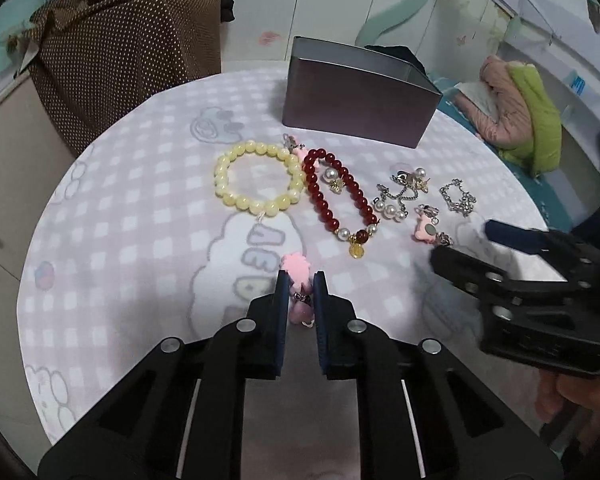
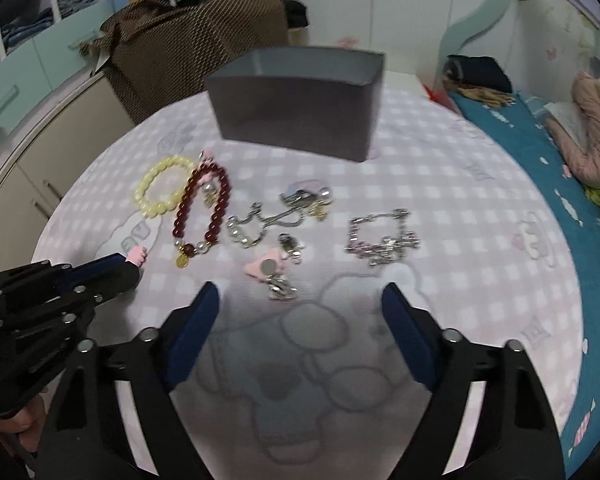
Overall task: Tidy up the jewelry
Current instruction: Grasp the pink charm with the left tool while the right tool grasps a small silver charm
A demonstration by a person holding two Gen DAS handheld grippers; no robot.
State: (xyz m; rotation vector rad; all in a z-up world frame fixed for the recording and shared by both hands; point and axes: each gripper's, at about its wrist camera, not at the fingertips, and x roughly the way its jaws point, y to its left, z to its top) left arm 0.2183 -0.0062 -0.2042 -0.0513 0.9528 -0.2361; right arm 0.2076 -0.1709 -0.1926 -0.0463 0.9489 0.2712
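My left gripper point(image 1: 300, 280) is shut on a pink charm keychain point(image 1: 297, 271) just above the checked cloth; it also shows at the left of the right wrist view point(image 2: 130, 266). My right gripper point(image 2: 300, 300) is open and empty, low over the cloth, and shows at the right of the left wrist view point(image 1: 460, 244). Ahead lie a yellow bead bracelet point(image 1: 260, 178), a red bead bracelet point(image 1: 338, 196), pearl earrings with chains point(image 1: 400, 196), a silver chain bracelet point(image 2: 384, 236) and a second pink charm point(image 2: 268, 270). A grey open box point(image 1: 356, 96) stands behind them.
The round table point(image 1: 120, 200) has a pink checked cloth. A brown dotted cloth pile point(image 1: 120, 52) lies at the back left. A bed with a blue sheet point(image 2: 540, 168) and a pink and green jacket point(image 1: 520, 120) lies to the right.
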